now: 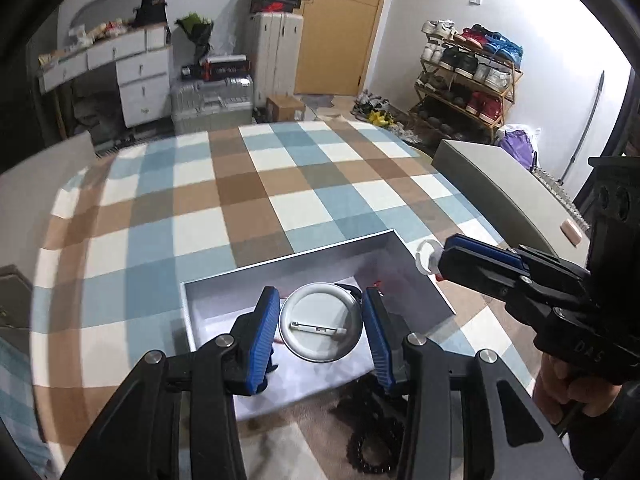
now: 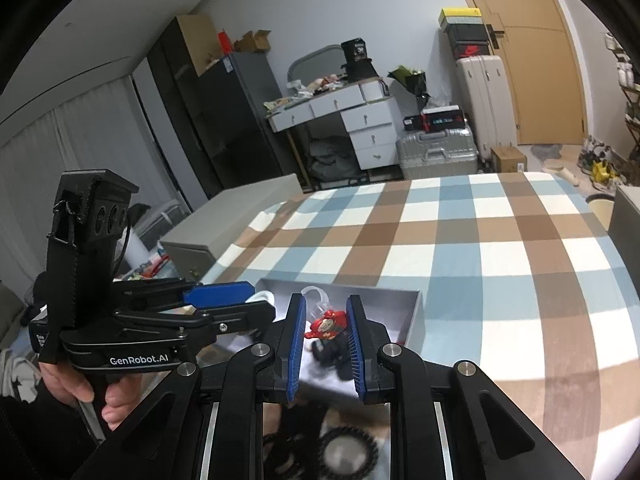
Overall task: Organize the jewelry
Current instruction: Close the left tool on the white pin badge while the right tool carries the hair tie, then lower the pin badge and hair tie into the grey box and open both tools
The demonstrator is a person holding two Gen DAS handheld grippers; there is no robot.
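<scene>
Two handheld grippers work over a shallow grey box (image 1: 404, 264) set on a desk covered by a blue, brown and white checked cloth (image 1: 256, 184). The left gripper (image 1: 320, 322) has its blue jaws pinching a round silver pin badge (image 1: 320, 326) by its edges, pin side up, above the box's pale floor. The right gripper (image 2: 326, 326) has its jaws pinching a small red figure charm (image 2: 329, 323) with a clear plastic ring (image 2: 316, 294) at its top, also above the box; seen from the left wrist, the ring (image 1: 427, 249) sticks out past the jaw tips at the box's right wall. A black beaded bracelet (image 1: 376, 440) lies on the cloth just in front of the box, partly hidden under the left gripper. In the room behind stand a white dresser (image 2: 360, 120), suitcases (image 2: 438, 152) and a loaded shoe rack (image 1: 468, 76).
</scene>
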